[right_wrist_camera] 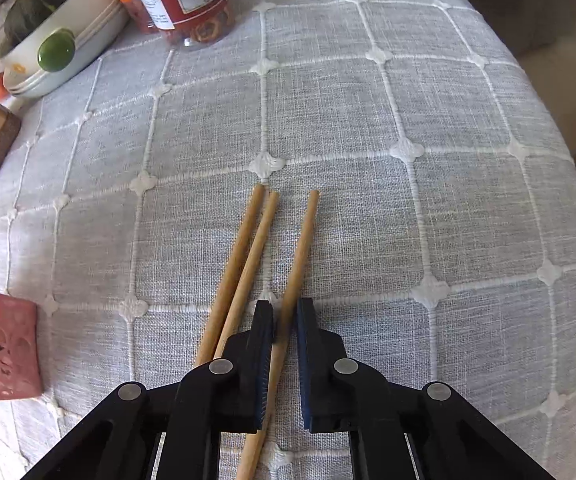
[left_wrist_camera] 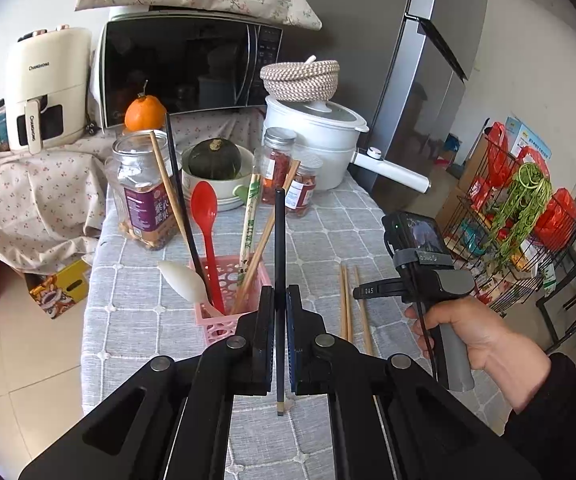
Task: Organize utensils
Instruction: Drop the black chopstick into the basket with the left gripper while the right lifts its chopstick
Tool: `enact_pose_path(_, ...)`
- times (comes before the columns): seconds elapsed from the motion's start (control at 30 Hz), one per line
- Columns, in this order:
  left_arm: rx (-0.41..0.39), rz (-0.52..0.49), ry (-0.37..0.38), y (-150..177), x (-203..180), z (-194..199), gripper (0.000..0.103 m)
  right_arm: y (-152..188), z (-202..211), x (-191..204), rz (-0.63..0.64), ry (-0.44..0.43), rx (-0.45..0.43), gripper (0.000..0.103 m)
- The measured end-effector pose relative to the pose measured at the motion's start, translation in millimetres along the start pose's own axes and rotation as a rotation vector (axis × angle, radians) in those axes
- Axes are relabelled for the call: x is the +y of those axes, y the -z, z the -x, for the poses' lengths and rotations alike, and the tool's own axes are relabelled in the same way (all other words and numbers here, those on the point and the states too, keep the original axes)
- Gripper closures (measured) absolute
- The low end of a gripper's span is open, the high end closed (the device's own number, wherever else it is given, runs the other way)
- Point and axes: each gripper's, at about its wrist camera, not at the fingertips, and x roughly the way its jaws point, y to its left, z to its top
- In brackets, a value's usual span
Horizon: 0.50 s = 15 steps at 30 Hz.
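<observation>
My left gripper is shut on a black chopstick, which stands up between the pads just right of the pink basket. The basket holds a red spoon, a white spoon and several chopsticks. Three wooden chopsticks lie on the grey tablecloth. My right gripper points steeply down and is shut on the rightmost wooden chopstick. The other two lie side by side just left of it. A hand grips the right gripper's handle.
Behind the basket stand a large clear jar, a bowl with a green squash, two spice jars and a white pot. The table's edge runs along the right, with a wire rack beyond it.
</observation>
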Motion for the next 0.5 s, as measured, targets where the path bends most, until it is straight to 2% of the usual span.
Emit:
enact_pose_path(0.07,-0.006,0.002,0.000,0,1,3,0.098,1,1,-2,-0.021,-0.012,0.007,0.098)
enact_pose_path(0.2,-0.039,0.004,0.014,-5,2,16,0.098,7,15,-18,-0.073,-0.094,-0.010,0.098)
enact_pose_path(0.37,-0.129,0.014,0.027,-14,1,43,0.098,18,72,-27,-0.079,-0.203,-0.147,0.098)
enact_pose_path(0.5,-0.196,0.041,0.036,-21,2,58,0.098,34,124,-25,-0.043,-0.258,-0.270,0.098)
